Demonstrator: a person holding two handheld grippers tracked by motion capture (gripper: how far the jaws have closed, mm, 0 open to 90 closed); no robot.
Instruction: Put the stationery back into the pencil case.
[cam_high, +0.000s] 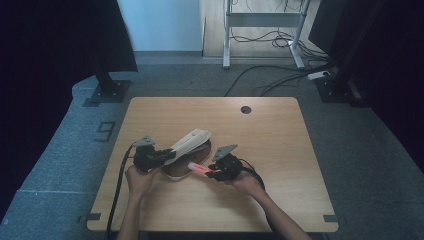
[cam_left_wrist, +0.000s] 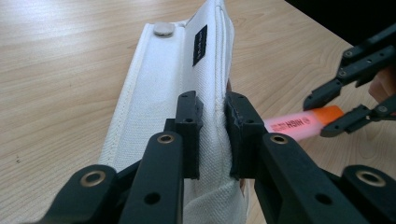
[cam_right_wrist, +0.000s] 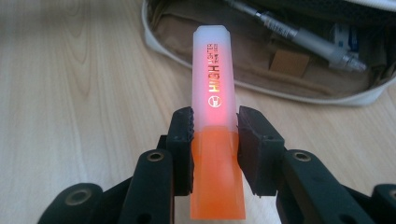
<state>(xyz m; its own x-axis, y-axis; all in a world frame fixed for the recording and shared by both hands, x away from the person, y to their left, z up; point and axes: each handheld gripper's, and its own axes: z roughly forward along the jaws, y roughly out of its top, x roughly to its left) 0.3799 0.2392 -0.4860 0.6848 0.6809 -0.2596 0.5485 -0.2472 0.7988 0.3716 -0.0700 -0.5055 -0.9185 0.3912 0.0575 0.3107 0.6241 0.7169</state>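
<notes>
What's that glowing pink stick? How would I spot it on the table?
Start at the wooden table, then find the open white pencil case near its front edge. Just right of the case, the right gripper holds the highlighter: a translucent pink body with an orange end, unlike the grey pen inside the case.

One white pencil case (cam_high: 187, 145), one orange highlighter (cam_right_wrist: 215, 121), one grey pen (cam_right_wrist: 299, 35), one table (cam_high: 280, 150)

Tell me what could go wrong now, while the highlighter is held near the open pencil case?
1. The left tool pinches only the pencil case flap; if the cloth slips, the flap may drop over the opening.
2. The right tool grips the highlighter near its orange end, so the long free end could tilt and catch the pencil case rim.
3. A pen already lies inside and may block it.
</notes>
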